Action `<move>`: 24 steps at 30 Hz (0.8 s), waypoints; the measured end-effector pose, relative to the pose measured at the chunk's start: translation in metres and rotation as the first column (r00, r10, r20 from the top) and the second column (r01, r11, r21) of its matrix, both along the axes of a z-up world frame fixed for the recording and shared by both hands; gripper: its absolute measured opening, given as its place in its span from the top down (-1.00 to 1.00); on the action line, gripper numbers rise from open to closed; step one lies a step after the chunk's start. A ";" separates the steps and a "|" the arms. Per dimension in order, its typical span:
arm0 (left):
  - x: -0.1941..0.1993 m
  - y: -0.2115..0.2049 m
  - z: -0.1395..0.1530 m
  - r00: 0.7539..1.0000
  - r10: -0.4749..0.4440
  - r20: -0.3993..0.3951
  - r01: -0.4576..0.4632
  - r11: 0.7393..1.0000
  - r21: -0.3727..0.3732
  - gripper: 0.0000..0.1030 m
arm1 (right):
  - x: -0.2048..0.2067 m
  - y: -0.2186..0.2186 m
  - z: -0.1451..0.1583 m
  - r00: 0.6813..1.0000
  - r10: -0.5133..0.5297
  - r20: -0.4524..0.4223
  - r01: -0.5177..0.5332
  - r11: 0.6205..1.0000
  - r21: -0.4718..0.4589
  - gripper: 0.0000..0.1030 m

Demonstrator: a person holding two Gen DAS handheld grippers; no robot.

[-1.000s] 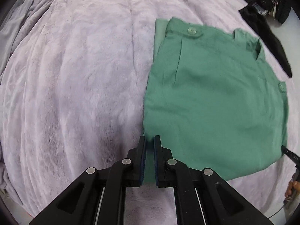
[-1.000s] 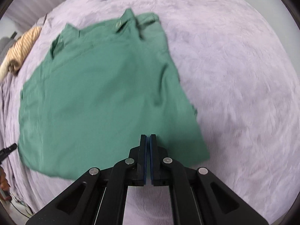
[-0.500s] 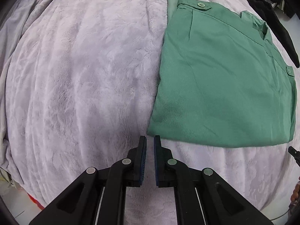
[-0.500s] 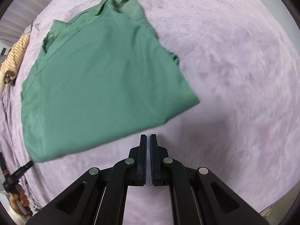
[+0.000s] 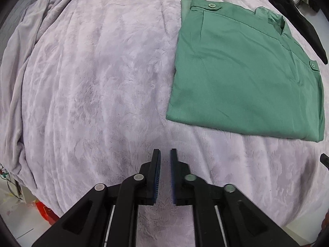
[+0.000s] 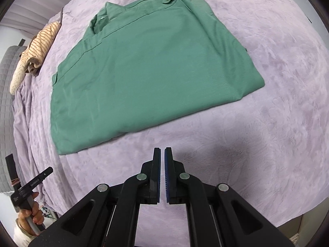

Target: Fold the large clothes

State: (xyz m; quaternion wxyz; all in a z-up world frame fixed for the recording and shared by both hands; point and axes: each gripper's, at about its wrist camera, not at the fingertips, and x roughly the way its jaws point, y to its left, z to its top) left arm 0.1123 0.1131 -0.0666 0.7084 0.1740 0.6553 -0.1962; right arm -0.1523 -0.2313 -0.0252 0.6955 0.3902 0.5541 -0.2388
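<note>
Both tongs of mine hang clear of the cloth: my left gripper (image 5: 165, 154) is parted a little and grips nothing, my right gripper (image 6: 162, 153) nearly closed, also bare. Under them spreads the lilac blanket (image 5: 92, 82). On it lies the green shirt (image 6: 148, 70), folded flat into a rectangle, just beyond my fingertips. A striped garment (image 6: 41, 41) sits near the blanket's far edge.

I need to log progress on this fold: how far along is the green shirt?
Done: the green shirt lies flat on the lilac blanket as a tidy rectangle, collar at the far end. In hand: nothing; the left gripper and right gripper hover short of its near edge, each with a narrow empty gap. Left: perhaps one more fold, if a smaller bundle is wanted.
</note>
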 end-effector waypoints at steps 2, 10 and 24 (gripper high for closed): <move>0.002 -0.004 0.000 0.999 0.017 0.047 -0.017 1.000 0.011 -0.95 | 0.004 0.005 0.002 1.000 0.005 0.000 -0.005 1.000 -0.001 0.47; 0.007 0.002 0.011 0.998 0.019 0.065 -0.019 1.000 -0.013 -0.98 | 0.025 0.030 0.010 0.999 0.042 0.010 -0.042 0.999 -0.020 -0.33; 0.018 0.007 -0.010 1.000 -0.016 -0.019 0.015 0.999 -0.040 -0.98 | 0.068 0.096 0.005 0.978 0.201 0.058 -0.202 0.979 0.018 -0.99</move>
